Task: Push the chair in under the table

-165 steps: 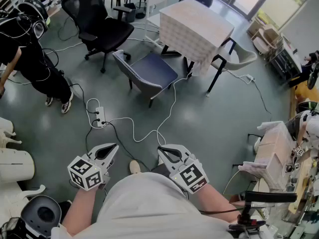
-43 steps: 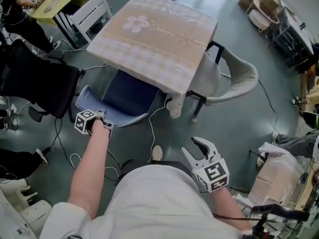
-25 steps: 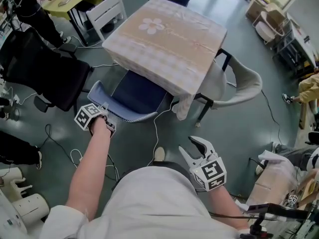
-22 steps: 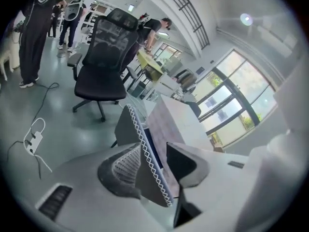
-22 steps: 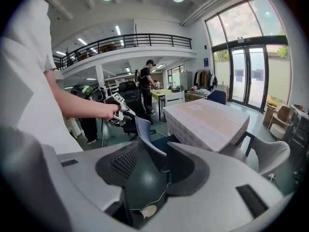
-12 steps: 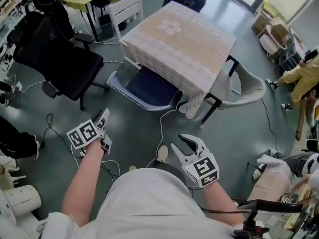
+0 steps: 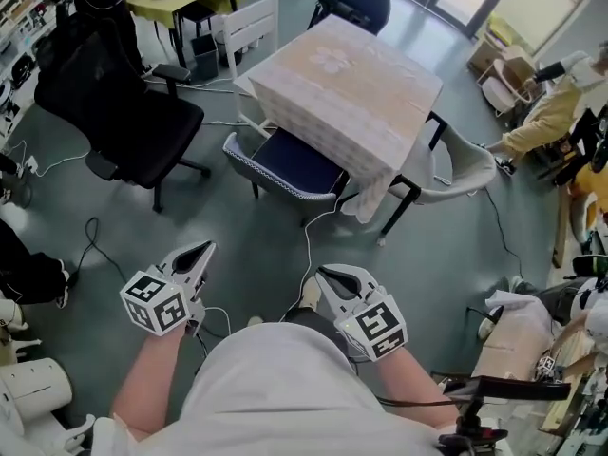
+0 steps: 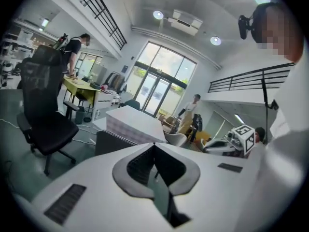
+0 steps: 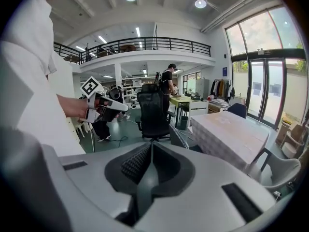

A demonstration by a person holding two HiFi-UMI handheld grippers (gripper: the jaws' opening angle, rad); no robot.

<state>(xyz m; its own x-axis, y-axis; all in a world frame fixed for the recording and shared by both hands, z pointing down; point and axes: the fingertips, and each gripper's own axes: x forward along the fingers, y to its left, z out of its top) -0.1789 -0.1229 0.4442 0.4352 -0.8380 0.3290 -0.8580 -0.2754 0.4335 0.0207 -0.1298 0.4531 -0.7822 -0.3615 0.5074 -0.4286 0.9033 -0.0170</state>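
1. At my left, the left gripper [image 7: 202,250] hangs with its fingers pressed together, holding nothing.
2. Ahead of both fingertips, well apart, I see the chair [image 7: 285,164] partly under the table [image 7: 351,74].
3. The right gripper [image 7: 324,273] is closing on nothing, its fingers meeting.

Nothing legible anywhere in this shot. The tablecloth [image 7: 380,93] has a flower print [image 7: 332,58] toward its far edge, and the faint line beside it is too small to read as words. The left marker cube [image 7: 155,302] and right marker cube [image 7: 377,328] show black-and-white square patterns only, no letters, no digits. There's a small blue wall sign [image 9: 224,70], also unreadable.
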